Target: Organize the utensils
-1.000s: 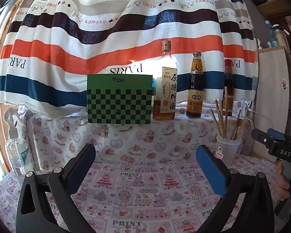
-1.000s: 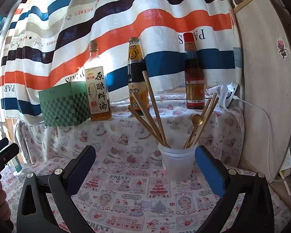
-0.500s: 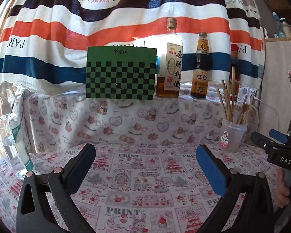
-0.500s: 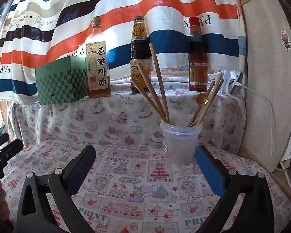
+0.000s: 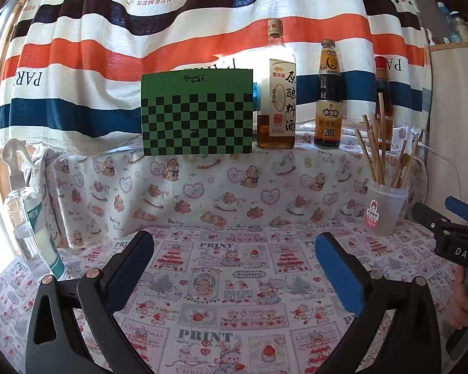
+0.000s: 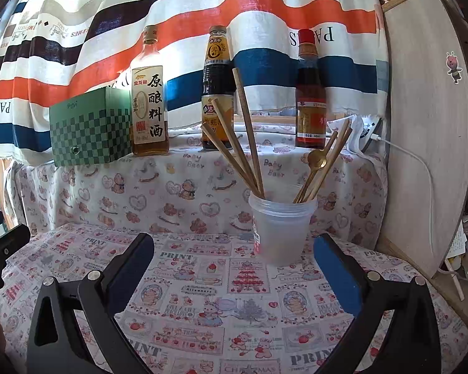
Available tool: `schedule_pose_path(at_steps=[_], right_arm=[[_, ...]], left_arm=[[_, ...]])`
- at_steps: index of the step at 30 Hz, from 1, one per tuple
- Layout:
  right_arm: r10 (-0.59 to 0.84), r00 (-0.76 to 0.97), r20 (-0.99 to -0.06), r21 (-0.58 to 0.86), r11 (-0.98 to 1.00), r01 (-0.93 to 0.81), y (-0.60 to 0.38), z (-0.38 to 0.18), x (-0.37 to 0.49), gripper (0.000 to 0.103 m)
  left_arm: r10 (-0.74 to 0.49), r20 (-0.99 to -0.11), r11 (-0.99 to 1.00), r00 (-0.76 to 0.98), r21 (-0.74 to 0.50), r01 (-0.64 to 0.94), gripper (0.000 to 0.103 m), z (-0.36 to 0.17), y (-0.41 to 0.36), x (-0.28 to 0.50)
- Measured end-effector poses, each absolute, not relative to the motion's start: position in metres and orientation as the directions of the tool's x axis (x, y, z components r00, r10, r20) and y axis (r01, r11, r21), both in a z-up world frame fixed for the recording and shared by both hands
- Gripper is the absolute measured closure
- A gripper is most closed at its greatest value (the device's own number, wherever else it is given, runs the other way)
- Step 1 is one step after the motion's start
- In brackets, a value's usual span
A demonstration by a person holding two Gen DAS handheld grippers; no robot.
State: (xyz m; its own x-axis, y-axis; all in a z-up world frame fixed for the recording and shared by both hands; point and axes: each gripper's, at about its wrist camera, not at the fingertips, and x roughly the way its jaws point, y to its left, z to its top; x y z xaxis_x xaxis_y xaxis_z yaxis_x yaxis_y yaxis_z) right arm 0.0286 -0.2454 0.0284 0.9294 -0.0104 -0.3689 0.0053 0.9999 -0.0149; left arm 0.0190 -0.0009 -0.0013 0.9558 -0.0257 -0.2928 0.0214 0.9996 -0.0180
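Note:
A translucent plastic cup (image 6: 280, 230) stands on the patterned tablecloth and holds several wooden chopsticks (image 6: 246, 137) and a gold spoon (image 6: 316, 159). The cup also shows in the left wrist view (image 5: 383, 208) at the right. My right gripper (image 6: 234, 249) is open and empty, with the cup just beyond its fingers, right of centre. My left gripper (image 5: 234, 249) is open and empty over the bare cloth, well left of the cup. The right gripper's body shows at the right edge of the left wrist view (image 5: 452, 233).
On the raised shelf behind stand a green checkered box (image 5: 198, 113), a cooking wine bottle (image 5: 277, 93), a dark sauce bottle (image 5: 329, 99) and a red-capped bottle (image 6: 310, 93). A spray bottle (image 5: 28, 218) stands at the left. A wooden board (image 6: 427, 118) leans at the right.
Both grippers have pulled back and tilted down, so the cup and shelf sit higher in view and more tablecloth shows. Both stay open and empty.

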Motion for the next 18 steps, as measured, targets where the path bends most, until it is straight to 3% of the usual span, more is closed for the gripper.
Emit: schedule_pose_path(at_steps=[18], right_arm=[[-0.005, 0.927, -0.374, -0.030, 1.000, -0.006, -0.2420, 0.0273, 0.0294, 0.000]], left_arm=[[-0.045, -0.293, 0.998, 0.955, 0.019, 0.052, 0.000, -0.0012, -0.0092, 0.0181]])
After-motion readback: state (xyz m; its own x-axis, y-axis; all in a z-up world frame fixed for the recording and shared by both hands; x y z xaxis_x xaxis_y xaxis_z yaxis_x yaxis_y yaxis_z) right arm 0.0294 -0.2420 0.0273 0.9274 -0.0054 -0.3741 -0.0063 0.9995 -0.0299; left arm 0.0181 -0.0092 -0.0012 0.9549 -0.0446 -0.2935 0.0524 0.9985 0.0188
